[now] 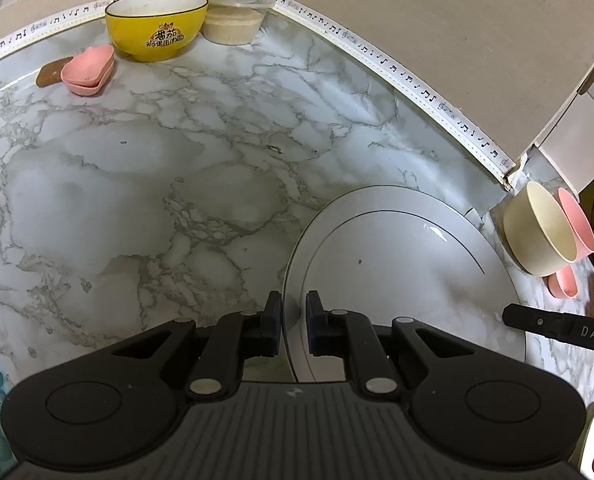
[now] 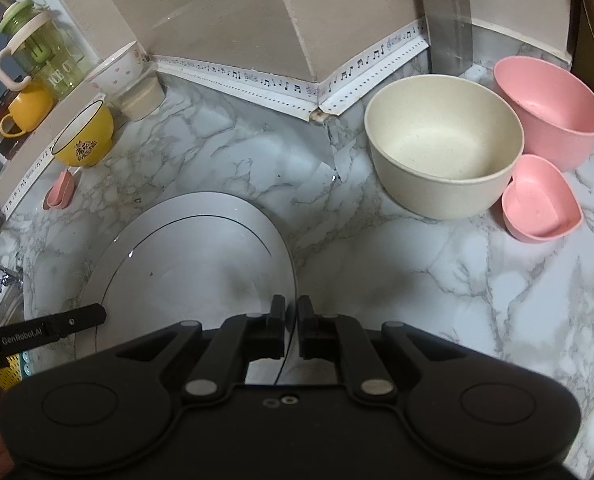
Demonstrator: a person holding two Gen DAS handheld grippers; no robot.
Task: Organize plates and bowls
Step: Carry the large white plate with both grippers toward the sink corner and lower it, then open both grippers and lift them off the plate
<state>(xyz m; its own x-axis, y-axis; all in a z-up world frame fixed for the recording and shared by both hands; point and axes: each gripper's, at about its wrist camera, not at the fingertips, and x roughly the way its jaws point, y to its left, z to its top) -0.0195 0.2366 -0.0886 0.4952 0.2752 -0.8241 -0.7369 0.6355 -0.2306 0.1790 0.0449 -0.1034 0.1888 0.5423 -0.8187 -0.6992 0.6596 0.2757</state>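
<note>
Jug only in right view

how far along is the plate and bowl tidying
Early, it seems. Done: only two small pink dishes look nested. In hand: the white plate is pinched at opposite rims by the left tool and the right tool. Left: the yellow bowl, cream bowl, pink bowl and heart dish still sit separately on the counter.

I cannot see the near rim of the white plate behind my gripper bodies, and the pink bowl is mostly hidden behind the cream bowl.
</note>
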